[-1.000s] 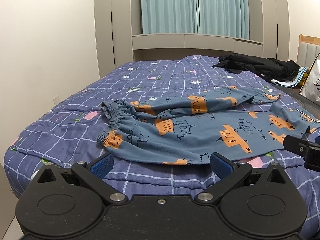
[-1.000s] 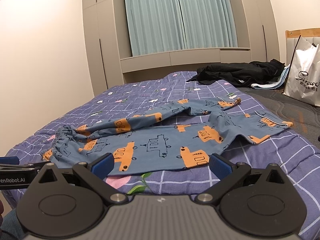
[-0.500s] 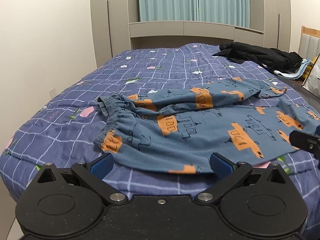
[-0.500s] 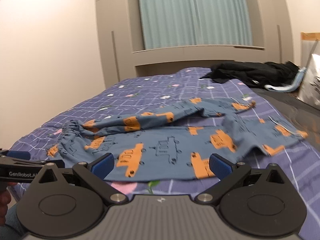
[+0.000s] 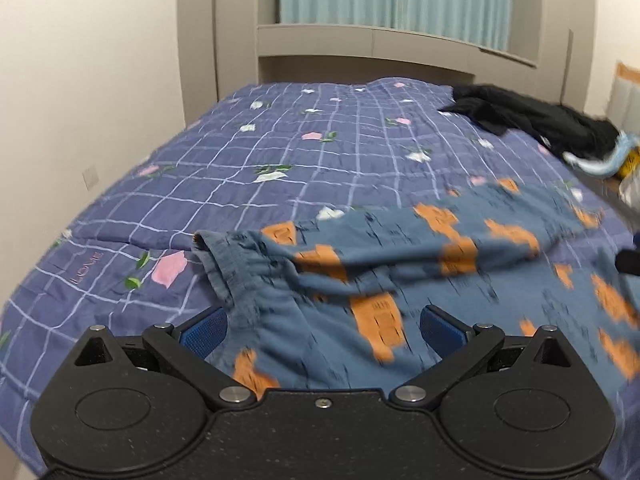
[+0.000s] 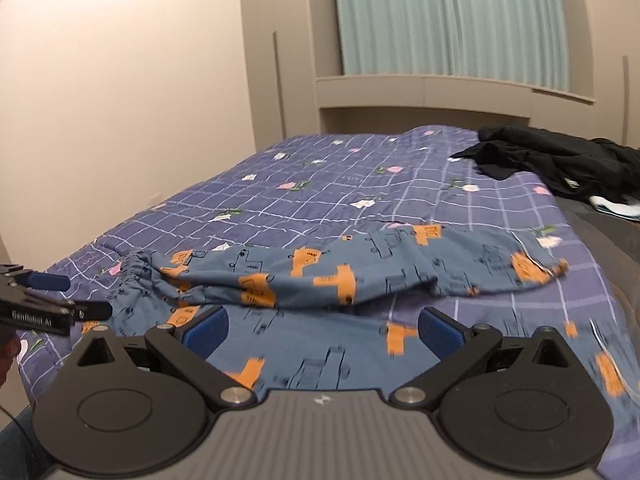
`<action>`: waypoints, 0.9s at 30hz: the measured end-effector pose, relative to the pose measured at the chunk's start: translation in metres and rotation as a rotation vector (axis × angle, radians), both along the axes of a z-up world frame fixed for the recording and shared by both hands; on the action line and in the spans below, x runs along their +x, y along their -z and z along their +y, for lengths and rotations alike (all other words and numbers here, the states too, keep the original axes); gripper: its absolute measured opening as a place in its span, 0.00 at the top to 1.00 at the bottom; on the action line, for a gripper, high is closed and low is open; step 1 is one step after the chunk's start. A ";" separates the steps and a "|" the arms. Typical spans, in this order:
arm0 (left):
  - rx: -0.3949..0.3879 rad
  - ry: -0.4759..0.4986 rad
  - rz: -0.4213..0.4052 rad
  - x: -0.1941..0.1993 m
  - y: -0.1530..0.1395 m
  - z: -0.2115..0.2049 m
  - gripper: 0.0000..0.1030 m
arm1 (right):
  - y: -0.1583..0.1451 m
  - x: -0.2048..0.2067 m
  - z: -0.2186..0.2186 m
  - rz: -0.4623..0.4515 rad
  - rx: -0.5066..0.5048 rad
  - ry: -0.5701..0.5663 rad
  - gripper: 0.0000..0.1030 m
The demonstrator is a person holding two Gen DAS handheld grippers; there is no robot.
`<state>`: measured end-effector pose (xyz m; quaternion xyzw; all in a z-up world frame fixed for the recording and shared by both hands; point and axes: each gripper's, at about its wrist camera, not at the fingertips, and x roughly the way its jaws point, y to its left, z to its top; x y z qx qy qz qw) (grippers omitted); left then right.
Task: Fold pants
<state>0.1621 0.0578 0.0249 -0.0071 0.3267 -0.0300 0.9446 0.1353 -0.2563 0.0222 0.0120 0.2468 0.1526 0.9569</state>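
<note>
Blue pants (image 5: pixel 400 272) with orange truck prints lie spread on the bed, elastic waistband (image 5: pixel 224 264) to the left, legs running right. My left gripper (image 5: pixel 322 326) is open, low over the waist end, with cloth showing between its blue pads. In the right wrist view the pants (image 6: pixel 320 280) lie across the frame, the far leg bunched, its cuff (image 6: pixel 556 268) at the right. My right gripper (image 6: pixel 322 330) is open over the near leg. The left gripper (image 6: pixel 48 304) shows at that view's left edge, beside the waistband (image 6: pixel 136 268).
The bed has a purple checked quilt (image 5: pixel 280 152) with flowers. A black garment (image 5: pixel 532 120) lies at the far right, with light blue cloth (image 5: pixel 608 160) beside it. A wall is close on the left, and wardrobes and curtains stand behind the bed.
Both grippers have moved forward and lower over the pants, which now fill the space between the fingers. Both stay open. The white bag has left the right view.
</note>
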 end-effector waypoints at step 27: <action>0.097 0.373 0.169 0.229 0.026 0.069 0.09 | 0.029 0.285 0.067 0.248 -0.428 -0.491 0.12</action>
